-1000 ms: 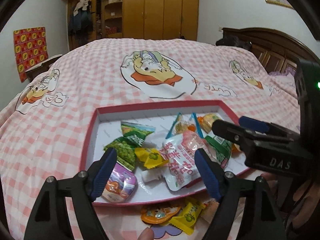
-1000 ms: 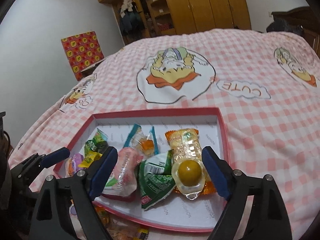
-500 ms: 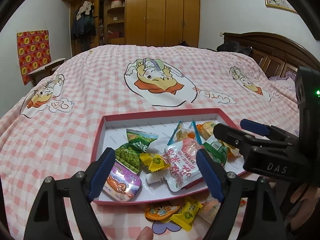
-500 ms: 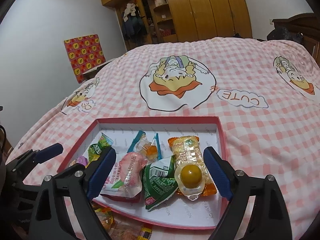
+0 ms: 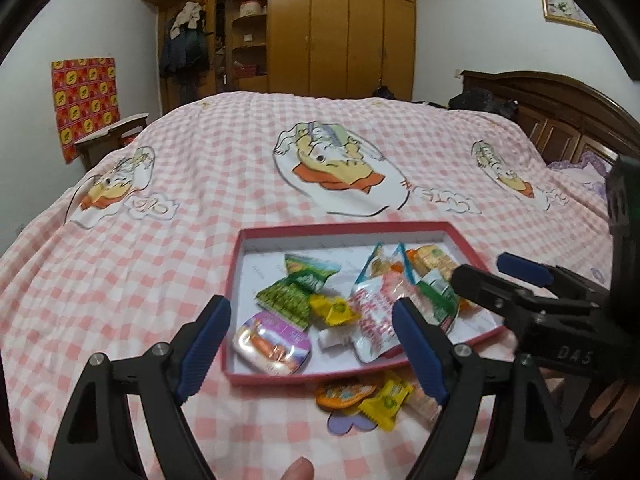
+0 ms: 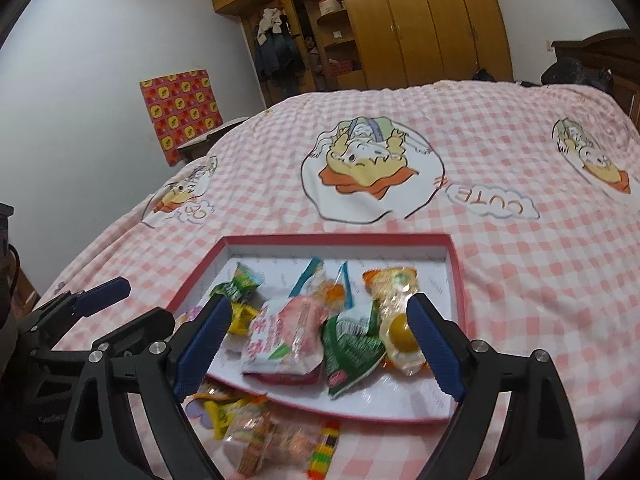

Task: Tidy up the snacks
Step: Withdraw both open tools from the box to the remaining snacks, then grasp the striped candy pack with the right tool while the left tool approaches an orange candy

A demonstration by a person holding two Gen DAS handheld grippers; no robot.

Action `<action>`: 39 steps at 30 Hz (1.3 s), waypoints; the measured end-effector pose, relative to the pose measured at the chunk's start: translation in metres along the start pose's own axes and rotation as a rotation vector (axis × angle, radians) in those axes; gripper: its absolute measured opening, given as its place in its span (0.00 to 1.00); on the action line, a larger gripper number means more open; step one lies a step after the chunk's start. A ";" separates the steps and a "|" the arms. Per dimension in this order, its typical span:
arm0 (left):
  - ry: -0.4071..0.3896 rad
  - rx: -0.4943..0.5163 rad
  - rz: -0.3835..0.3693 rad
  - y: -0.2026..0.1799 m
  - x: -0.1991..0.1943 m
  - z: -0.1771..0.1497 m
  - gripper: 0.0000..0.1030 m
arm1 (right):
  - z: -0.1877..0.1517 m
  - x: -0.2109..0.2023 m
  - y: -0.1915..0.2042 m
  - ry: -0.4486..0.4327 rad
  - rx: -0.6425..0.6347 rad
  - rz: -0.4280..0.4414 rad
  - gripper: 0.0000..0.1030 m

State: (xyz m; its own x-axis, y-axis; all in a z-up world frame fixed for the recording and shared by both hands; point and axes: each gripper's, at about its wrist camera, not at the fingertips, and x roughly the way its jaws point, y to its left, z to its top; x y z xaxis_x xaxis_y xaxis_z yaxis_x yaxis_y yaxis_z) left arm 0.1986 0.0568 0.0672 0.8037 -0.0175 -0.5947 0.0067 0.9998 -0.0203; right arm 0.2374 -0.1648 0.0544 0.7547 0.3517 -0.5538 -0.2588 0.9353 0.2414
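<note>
We hold both the left gripper and the right gripper with jaws wide, empty, above the red tray of snacks near the bed's front edge.

Both grippers, left and right, higher and farther back from the tray.

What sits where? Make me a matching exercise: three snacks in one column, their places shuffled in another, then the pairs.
1. purple cup
2. orange cup
3. egg pack

A. on the quilt, outside the tray
B. tray's near left corner
C. tray's right side

Pairs: 1-B, 2-A, 3-C
</note>
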 end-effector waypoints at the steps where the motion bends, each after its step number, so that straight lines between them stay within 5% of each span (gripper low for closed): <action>1: 0.004 -0.005 -0.008 0.001 -0.002 -0.002 0.84 | -0.003 -0.002 0.001 0.006 -0.002 -0.001 0.88; 10: 0.047 -0.038 -0.037 0.008 -0.009 -0.024 0.82 | -0.032 -0.027 -0.007 0.026 0.007 0.031 0.88; 15: 0.145 -0.137 -0.073 0.014 0.012 -0.042 0.65 | -0.049 -0.021 -0.004 0.057 0.022 0.056 0.86; 19: 0.175 -0.146 -0.068 0.013 0.025 -0.056 0.52 | -0.058 -0.011 0.005 0.096 0.010 0.076 0.62; 23: 0.177 -0.134 -0.103 0.007 0.032 -0.059 0.51 | -0.063 -0.006 0.017 0.104 -0.005 0.120 0.37; 29: 0.202 -0.111 -0.112 -0.001 0.040 -0.063 0.49 | -0.068 -0.003 0.024 0.108 -0.023 0.130 0.37; 31: 0.205 -0.120 -0.135 0.000 0.041 -0.065 0.36 | -0.069 -0.002 0.025 0.109 -0.028 0.136 0.37; 39: 0.194 -0.152 -0.142 0.006 0.038 -0.069 0.30 | -0.071 -0.004 0.032 0.100 -0.062 0.142 0.37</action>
State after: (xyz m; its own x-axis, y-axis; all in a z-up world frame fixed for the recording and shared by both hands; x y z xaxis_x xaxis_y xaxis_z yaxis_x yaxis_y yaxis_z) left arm 0.1877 0.0612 -0.0110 0.6722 -0.1739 -0.7196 0.0100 0.9741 -0.2260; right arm 0.1833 -0.1332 0.0077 0.6451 0.4798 -0.5947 -0.3978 0.8753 0.2748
